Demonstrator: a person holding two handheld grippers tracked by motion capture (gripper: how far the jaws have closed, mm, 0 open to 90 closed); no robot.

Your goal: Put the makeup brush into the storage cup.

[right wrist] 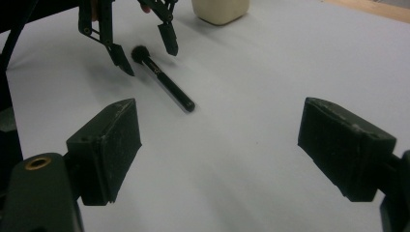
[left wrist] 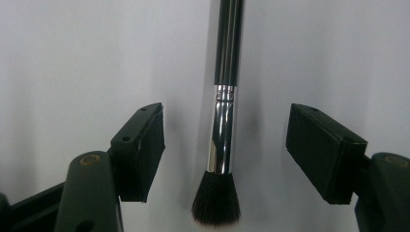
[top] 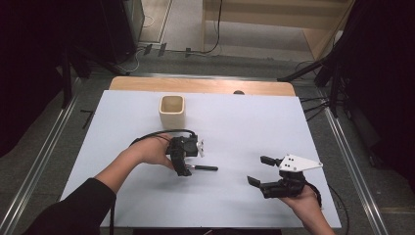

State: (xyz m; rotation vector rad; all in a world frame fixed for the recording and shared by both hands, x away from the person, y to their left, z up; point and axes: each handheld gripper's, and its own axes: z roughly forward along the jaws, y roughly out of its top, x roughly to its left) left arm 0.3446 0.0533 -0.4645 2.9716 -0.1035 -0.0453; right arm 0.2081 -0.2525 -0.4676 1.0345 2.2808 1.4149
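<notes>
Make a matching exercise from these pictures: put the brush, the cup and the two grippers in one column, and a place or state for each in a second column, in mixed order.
Things:
1. brush
2. cup
3. left gripper
4. right gripper

Places or states:
A. open, with nothing between its jaws
B. stands upright near the far edge of the table
C. lies flat on the table
D. open, its jaws on either side of the brush, not touching it

Pairs: 1-C, 2-B, 3-D, 4-A

place: lab | cues: black curtains (top: 34, 63); floor rails (top: 44, 147); taped cables (top: 161, 49)
</notes>
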